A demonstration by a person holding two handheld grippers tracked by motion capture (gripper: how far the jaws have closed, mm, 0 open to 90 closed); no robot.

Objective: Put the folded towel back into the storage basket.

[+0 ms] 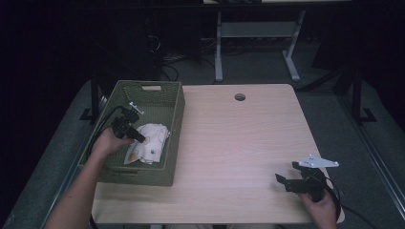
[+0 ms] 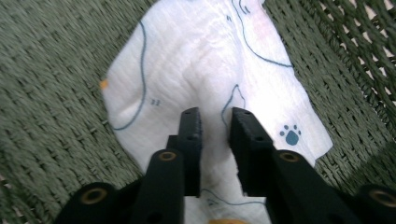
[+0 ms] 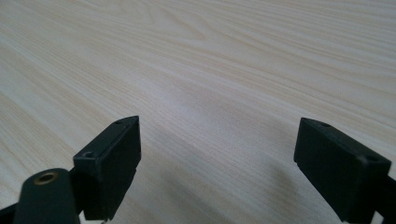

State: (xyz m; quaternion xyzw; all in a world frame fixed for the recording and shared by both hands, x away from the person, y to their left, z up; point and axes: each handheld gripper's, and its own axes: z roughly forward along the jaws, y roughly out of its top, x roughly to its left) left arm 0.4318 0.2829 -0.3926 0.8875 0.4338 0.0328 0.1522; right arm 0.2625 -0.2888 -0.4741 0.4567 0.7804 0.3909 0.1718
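Observation:
A white cloth [image 1: 148, 143] with blue line drawings and a paw print lies crumpled in a green woven basket [image 1: 174, 102] at the table's left side. My left gripper [image 1: 142, 139] reaches down into the basket at the cloth's near left edge. In the left gripper view its jaws stand narrowly apart, with a raised fold of the cloth [image 2: 196, 60] pinched in the left gripper [image 2: 215, 114]. My right gripper [image 1: 287, 171] rests low at the table's front right, open. The right gripper [image 3: 217, 135] has bare wood between its wide jaws.
The light wooden table [image 1: 239, 138] has a round cable hole [image 1: 239, 97] near its far edge. The basket wall [image 2: 51, 70] surrounds the cloth on all sides. Dark floor and desk legs lie beyond the table.

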